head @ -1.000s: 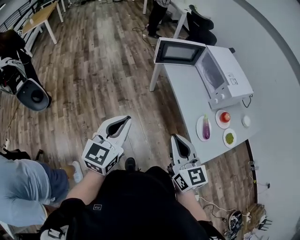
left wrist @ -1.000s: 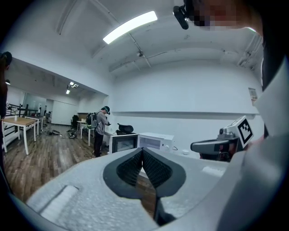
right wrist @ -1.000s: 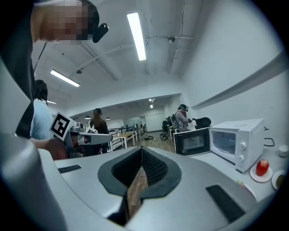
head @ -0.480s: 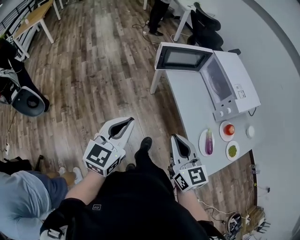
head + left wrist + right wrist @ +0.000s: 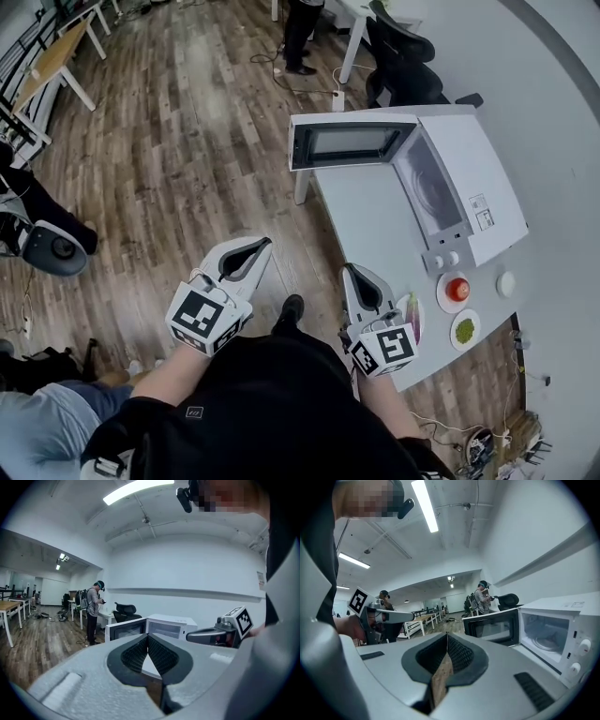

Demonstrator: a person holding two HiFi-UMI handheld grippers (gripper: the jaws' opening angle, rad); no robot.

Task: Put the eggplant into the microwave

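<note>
Head view: the left tool (image 5: pixel 262 244) and right tool (image 5: pixel 352 272) are held side by side above the wooden floor (image 5: pixel 187 141), both pointing to 12 o'clock. Each has its jaws pressed together with nothing in them. A white table (image 5: pixel 370 216) runs from 12 to 4 o'clock of the right tool. The eggplant (image 5: pixel 413 319) lies on a plate (image 5: pixel 405 304) near the table's near edge, at 4 o'clock of the right tool's tips, partly hidden by that tool. A tomato (image 5: pixel 457 289) and some greens (image 5: pixel 465 330) sit at 3 o'clock of it. The microwave (image 5: pixel 469 178) stands at 1 o'clock, its door (image 5: pixel 347 142) swung open toward 9 o'clock.

Left gripper view: the left tool's jaws meet at their tips, empty. The microwave is dead ahead at 12 o'clock and the right tool is at 3 o'clock. A person (image 5: pixel 93 611) stands at 10 o'clock beside a black chair (image 5: pixel 125 609).

Right gripper view: the right tool's jaws are closed, nothing between them. The microwave fills 3 o'clock, its cavity open and the turntable (image 5: pixel 546 643) showing, with the door at 1 o'clock. The left tool is at 9 o'clock
</note>
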